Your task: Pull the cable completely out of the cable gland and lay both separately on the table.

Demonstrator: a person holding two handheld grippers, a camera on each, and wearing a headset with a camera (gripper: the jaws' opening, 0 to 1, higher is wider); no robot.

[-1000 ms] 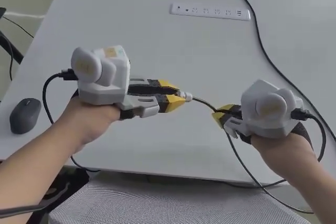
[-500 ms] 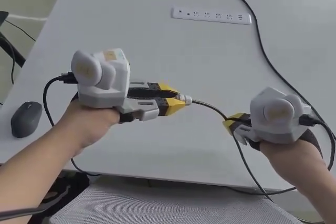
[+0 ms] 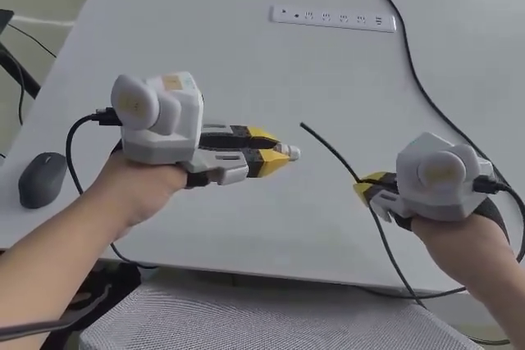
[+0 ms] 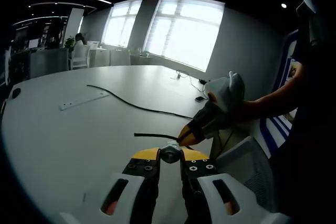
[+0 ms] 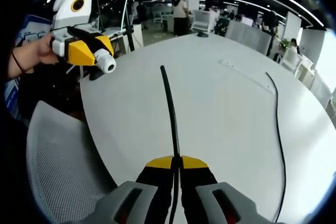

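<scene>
My left gripper (image 3: 283, 153) is shut on a small white cable gland (image 3: 290, 152), which sticks out between its yellow tips (image 4: 170, 154). The thin black cable (image 3: 328, 150) hangs free of the gland, its loose end pointing up and left above the table. My right gripper (image 3: 366, 189) is shut on that cable, and in the right gripper view the cable (image 5: 170, 109) runs straight out from the closed jaws (image 5: 176, 162). A gap separates the cable's end from the gland (image 5: 108, 64). The cable's tail drops below the table's front edge.
A white power strip (image 3: 332, 19) lies at the back of the white table (image 3: 205, 55), with a second black cord (image 3: 414, 79) curving from it toward the right. A grey mouse (image 3: 41, 179) rests at the left edge. A grey mesh chair (image 3: 230, 321) stands below the table's front edge.
The right gripper has pulled right with the cable, and the cable's end has come out of the gland. The left gripper has stayed in place with the gland.
</scene>
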